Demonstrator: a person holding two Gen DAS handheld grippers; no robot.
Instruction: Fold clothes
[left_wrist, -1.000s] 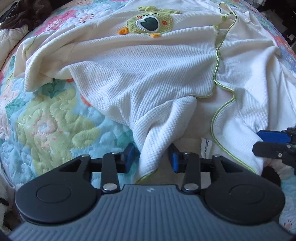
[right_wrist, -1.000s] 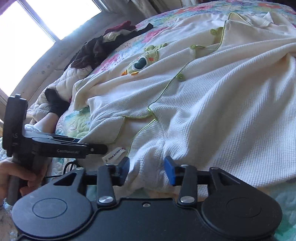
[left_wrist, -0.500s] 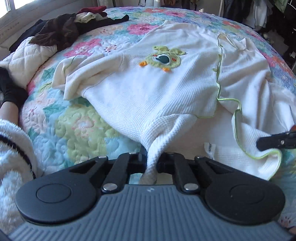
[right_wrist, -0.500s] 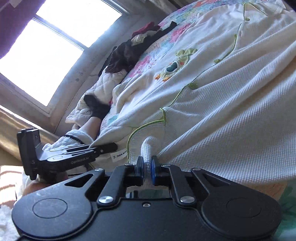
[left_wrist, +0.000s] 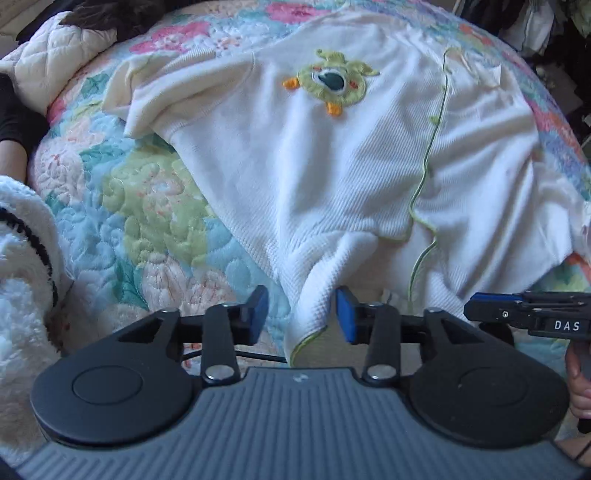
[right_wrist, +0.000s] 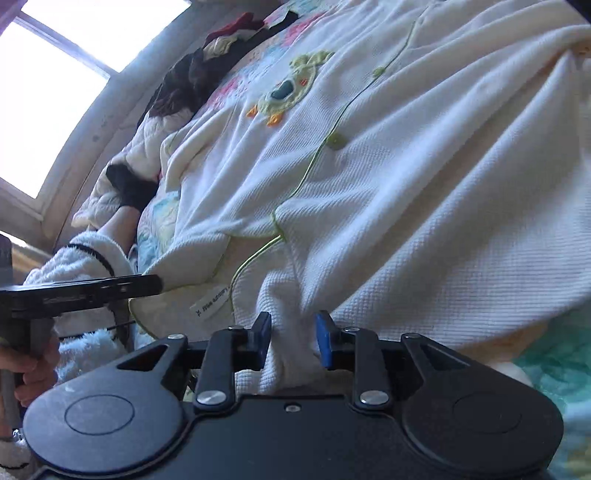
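White waffle-knit top (left_wrist: 332, 177) w/ green trim & frog patch (left_wrist: 330, 83) lies spread on the floral quilt (left_wrist: 147, 206) of the bed. Left hand-held gripper (left_wrist: 301, 314): jaws apart, a hem corner of the top hanging btwn the blue pads, not pinched. Right hand-held gripper (right_wrist: 291, 338): jaws also apart, bunched hem fabric btwn them, touching the left pad; not clamped. Care label (right_wrist: 210, 301) shows just left of it. Dark clothes pile (right_wrist: 207, 74) sits at far end of bed, near the window (right_wrist: 66, 74).
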